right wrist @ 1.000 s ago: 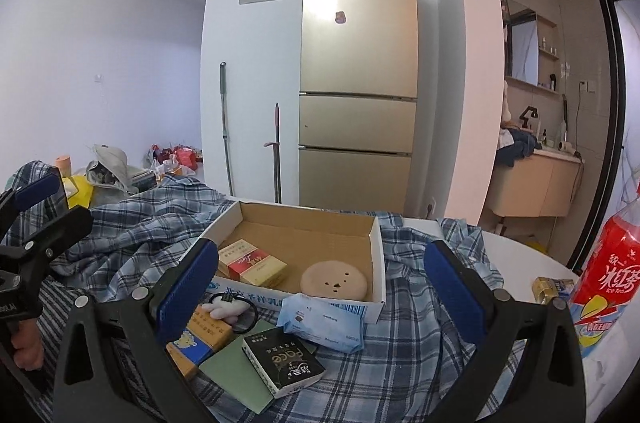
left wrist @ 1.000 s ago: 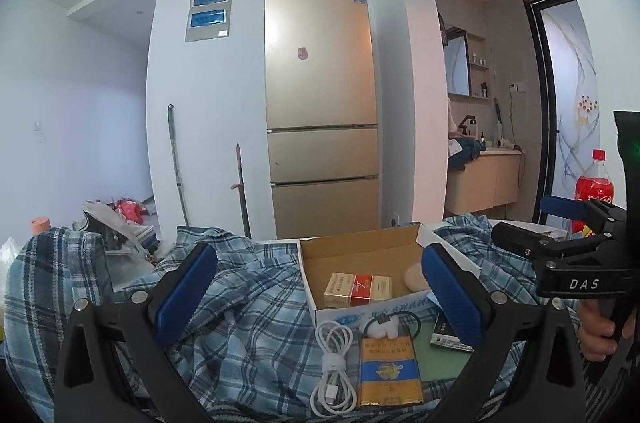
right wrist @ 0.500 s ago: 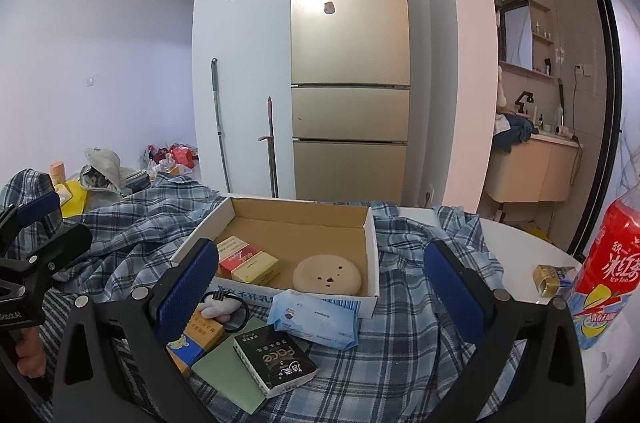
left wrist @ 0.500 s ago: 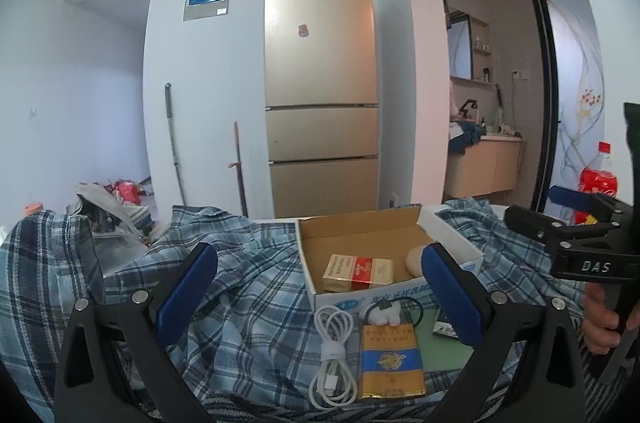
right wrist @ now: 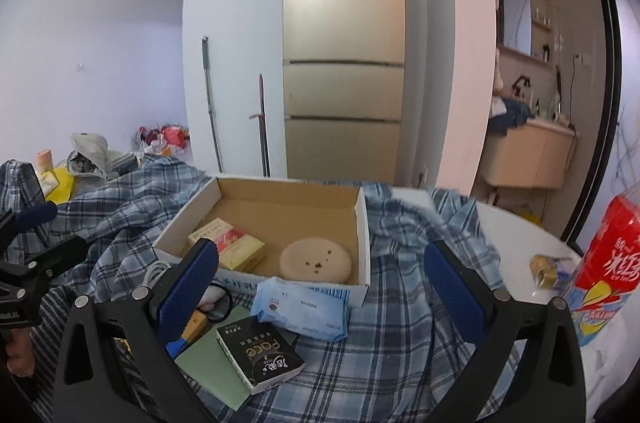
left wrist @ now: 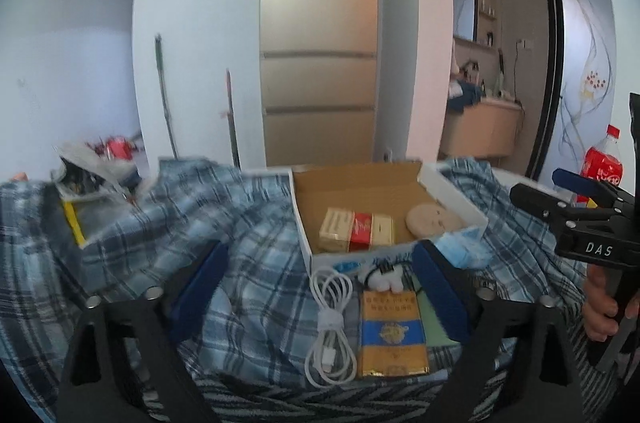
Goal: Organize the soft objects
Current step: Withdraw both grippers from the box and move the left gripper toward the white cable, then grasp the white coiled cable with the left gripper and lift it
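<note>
**Two wide jaws, nothing yet picked**

Several soft candidates lie on the table, and the plaid shirt (right wrist: 400,355) spread under everything is the largest of them. It runs beneath both sets of jaws and bunches up well off to the left of the left gripper (left wrist: 316,295). A pale blue tissue pack (right wrist: 300,307) sits between the right gripper's (right wrist: 320,287) fingers, just ahead of them and touching the front wall of the cardboard box (right wrist: 362,223). A round beige puff (right wrist: 316,261) rests inside the box, beyond the tissue pack, beside a red and yellow carton (right wrist: 232,243).

Both grippers stand released and hold nothing, with fingers spread wide.

My guess is that the tissue pack comes first for the right gripper. Doing it well means coming down over its short sides and closing gently, since the pack will squash and could slip out if pinched at one corner. The black box (right wrist: 260,353) lies just below it toward the left finger, so the approach should stay clear of that.

Between the left jaws are a white cable (left wrist: 330,319) and a blue and gold packet (left wrist: 392,335), hard goods that I would leave alone. If the shirt is to be folded, these things must come off it first, or they will slide.
</note>
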Action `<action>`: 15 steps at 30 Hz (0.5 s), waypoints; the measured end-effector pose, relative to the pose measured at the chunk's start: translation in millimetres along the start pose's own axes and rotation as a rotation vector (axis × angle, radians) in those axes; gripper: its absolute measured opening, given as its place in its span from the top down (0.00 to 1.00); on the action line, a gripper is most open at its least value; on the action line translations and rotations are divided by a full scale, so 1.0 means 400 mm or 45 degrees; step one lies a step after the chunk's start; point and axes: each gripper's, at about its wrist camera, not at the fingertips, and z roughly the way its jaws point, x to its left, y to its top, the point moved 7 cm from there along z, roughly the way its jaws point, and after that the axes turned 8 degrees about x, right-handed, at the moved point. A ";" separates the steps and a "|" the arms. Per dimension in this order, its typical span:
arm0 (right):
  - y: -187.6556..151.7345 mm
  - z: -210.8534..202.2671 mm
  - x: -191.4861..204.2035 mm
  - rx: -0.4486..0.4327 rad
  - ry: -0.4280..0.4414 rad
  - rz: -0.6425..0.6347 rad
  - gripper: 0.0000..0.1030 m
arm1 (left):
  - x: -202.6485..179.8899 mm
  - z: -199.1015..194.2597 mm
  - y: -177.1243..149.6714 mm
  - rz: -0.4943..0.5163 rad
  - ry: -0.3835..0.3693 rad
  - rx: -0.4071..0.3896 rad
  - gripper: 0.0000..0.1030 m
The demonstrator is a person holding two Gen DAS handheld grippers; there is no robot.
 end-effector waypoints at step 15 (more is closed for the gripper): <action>-0.046 0.078 -0.024 0.194 0.091 0.099 0.01 | 0.007 0.176 -0.097 -0.079 -0.142 0.458 0.80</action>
